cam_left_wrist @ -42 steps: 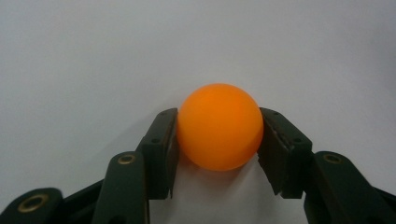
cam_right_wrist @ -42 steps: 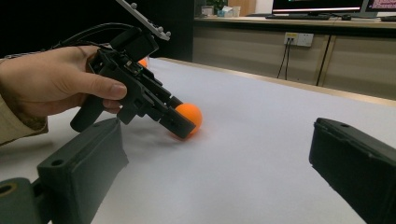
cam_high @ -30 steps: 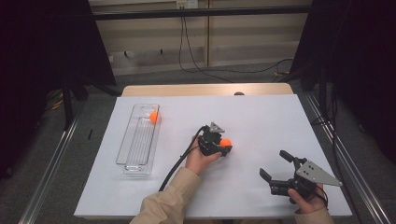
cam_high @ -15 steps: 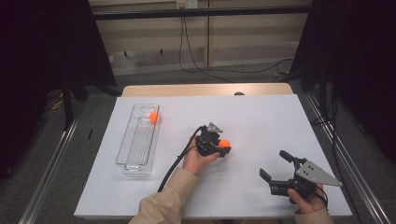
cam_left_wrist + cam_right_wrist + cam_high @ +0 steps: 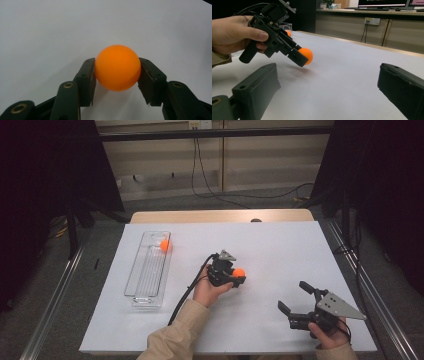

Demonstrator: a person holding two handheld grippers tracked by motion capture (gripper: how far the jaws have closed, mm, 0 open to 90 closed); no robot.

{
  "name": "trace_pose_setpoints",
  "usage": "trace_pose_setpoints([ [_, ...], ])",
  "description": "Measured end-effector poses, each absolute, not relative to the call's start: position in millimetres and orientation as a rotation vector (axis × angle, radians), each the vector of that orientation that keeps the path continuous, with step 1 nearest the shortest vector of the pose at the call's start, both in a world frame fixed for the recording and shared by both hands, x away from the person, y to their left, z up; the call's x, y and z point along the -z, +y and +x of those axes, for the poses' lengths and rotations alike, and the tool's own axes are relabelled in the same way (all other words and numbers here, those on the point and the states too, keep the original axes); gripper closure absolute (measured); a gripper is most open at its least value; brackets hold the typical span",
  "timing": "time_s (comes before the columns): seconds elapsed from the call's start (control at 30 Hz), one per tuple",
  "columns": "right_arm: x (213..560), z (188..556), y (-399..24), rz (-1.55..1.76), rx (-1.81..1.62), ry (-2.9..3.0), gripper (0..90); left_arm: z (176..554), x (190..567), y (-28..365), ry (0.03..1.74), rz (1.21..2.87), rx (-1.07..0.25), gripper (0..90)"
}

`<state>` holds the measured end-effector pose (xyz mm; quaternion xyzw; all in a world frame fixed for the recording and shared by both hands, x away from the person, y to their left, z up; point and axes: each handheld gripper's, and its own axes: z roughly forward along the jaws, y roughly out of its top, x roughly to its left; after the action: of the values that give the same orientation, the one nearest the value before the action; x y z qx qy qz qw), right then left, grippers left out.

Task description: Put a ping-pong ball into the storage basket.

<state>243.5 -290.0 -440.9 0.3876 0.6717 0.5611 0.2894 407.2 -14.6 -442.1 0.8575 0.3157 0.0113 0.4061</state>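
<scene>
Clear tray (image 5: 145,282) at bench (image 5: 280,240) left – one orange ball (image 5: 165,245) inside, far end. Second orange ball (image 5: 117,67) clamped in left gripper (image 5: 237,276), mid-bench, just above surface. Right gripper (image 5: 295,301) spread apart – empty. Two balls, one tray.

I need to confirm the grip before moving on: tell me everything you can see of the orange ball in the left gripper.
The orange ball is small, round, smooth and matt, like plastic, with no marks or dents showing. It sits between the left gripper's two black jaws, pads pressing its opposite sides. In the right gripper view it is held just above the white table, with a faint shadow beneath it.
</scene>
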Motion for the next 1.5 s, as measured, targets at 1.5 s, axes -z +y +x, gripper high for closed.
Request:
trace_pose_setpoints([
  [1.5, 440, 243, -289, 1.032, -1.502, 1.793, 2.7, 410, 422, 14, 0.837, 2.172, -0.033, 50.9],
])
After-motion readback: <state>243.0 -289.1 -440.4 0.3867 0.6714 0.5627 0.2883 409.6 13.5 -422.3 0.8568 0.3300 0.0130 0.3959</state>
